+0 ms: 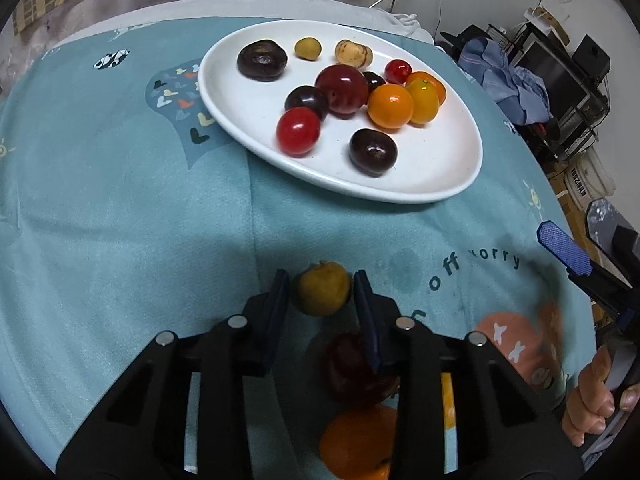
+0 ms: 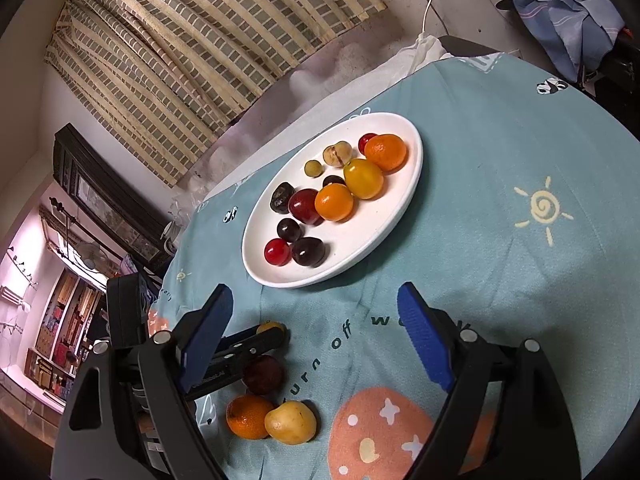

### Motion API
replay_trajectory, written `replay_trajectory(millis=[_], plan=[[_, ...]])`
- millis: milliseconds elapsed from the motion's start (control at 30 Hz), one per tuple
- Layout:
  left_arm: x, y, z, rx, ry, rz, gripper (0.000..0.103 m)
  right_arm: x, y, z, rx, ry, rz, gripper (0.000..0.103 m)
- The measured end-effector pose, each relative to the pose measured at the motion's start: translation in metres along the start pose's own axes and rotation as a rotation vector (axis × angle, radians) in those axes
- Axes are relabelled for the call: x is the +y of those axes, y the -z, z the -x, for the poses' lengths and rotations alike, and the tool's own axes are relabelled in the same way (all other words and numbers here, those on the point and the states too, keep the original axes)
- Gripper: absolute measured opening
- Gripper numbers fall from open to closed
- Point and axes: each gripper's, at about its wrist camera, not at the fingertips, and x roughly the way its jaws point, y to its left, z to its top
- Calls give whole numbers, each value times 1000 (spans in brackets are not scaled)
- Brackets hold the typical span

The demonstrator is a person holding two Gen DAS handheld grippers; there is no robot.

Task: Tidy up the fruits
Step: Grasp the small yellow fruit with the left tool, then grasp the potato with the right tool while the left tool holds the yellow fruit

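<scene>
Teal cloth (image 1: 120, 200): covers the counter, printed with hearts, suns, a pink mushroom and dark lettering.
Plate (image 1: 224, 112): white, oval, on the far half of the counter, and the only container.
Plate contents: small fruit, loosely grouped. A big dark red plum (image 1: 342, 89) sits in the middle with dark cherries (image 1: 306, 102) around it. Two oranges (image 1: 390, 106) and a yellow tomato (image 1: 422, 100) touch each other at its right. A red tomato (image 1: 298, 131) lies near the front rim and two small tan fruits (image 1: 308, 48) near the back rim.
Plate room: the left part and the front right part of the dish are bare.
Left tool (image 1: 322, 280): narrow, pointing steeply down, its blue pads closed on a small yellow fruit (image 1: 323, 289) that rests on the cloth in front of the plate.
Loose fruit: on the cloth, nearer than the held fruit, are a dark red fruit (image 2: 263, 374), an orange (image 2: 249, 416) and a pale yellow fruit (image 2: 291, 422). The last two touch.
Right tool (image 2: 314, 292): jaws wide, nothing between them, held over the cloth to the right of the loose fruit.
Hand (image 1: 592, 400): grips the right tool's handle at the near right.
Open room: bare cloth between plate and loose fruit, and to the right of the plate.
Edges: the far edge runs just behind the plate, and the right edge borders cluttered shelves.
</scene>
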Motion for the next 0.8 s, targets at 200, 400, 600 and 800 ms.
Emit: replay_trajectory(millis=[200,400,600,800], plan=[[-4,1,-1,-50,-43,-18,28,1,0,1,5,-8,9,84],[33,26,36,-173,-54,75,27,7,5,-2,36,-19,43,84],[78,54,75,-278,-58,170,27,41,43,-15,164,1,275,84],[73,51,65,-254,-44,140,27,48,76,-16,196,33,388,60]])
